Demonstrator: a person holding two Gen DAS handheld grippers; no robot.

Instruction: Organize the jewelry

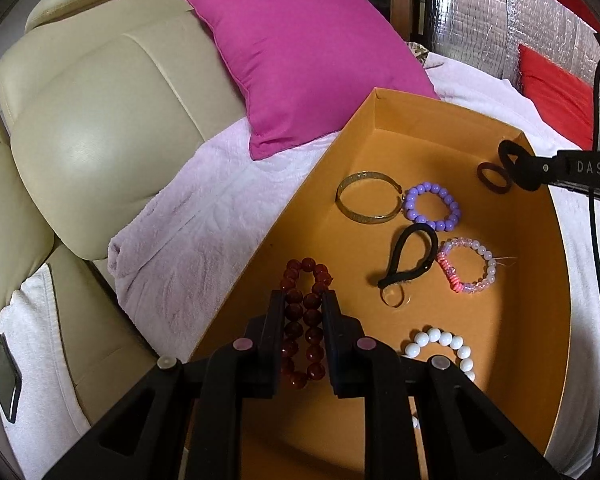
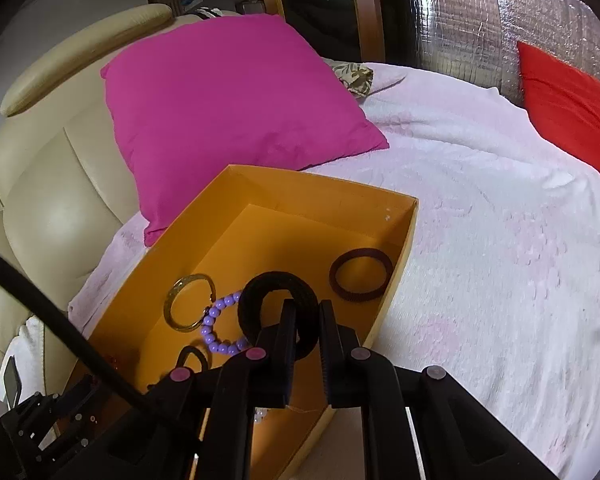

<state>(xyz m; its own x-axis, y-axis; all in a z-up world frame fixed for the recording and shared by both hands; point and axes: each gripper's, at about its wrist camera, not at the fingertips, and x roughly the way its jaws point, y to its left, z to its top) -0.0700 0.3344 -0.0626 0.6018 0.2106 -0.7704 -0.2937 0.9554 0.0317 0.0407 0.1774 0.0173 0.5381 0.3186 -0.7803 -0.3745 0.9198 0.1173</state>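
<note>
The left gripper (image 1: 304, 300) clamps the dark red bead bracelet (image 1: 305, 320) inside the orange box (image 1: 260, 256), its squeezed loop running lengthwise away from the camera. The right gripper (image 2: 305, 308) pinches a black hair tie (image 2: 278, 304) (upright, ring facing the camera) over the box's far end.

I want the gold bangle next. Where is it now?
The gold bangle lies flat on the floor of the orange box, toward its far left, touching the purple bead bracelet on its right.
</note>
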